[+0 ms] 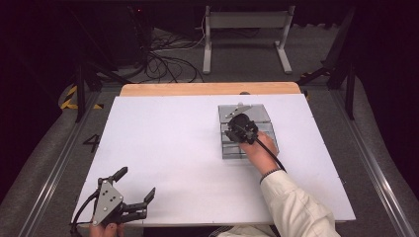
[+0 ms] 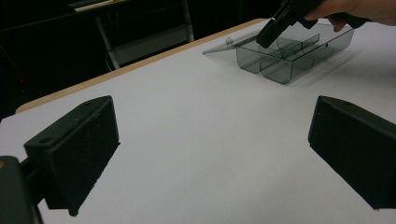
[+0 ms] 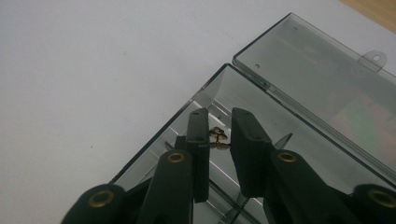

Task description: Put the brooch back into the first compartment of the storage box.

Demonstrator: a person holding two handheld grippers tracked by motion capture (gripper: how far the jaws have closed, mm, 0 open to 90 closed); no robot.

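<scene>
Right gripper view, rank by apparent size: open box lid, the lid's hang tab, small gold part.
1. open box lid, by far the largest.
2-3. hang tab and small gold part look about alike. The part is nearer the camera, so I won't rank them.

Looks like a lab/recording rig: dark-curtained surround, tangled black cables [image 1: 163, 61] on grey floor, white metal stand frame [image 1: 245, 34], yellow-black hazard tape [image 1: 69, 96], white-topped wooden table [image 1: 163, 148].

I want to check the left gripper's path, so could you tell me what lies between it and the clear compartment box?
Nothing: in the high view, bare white table separates the left gripper from the box.
</scene>
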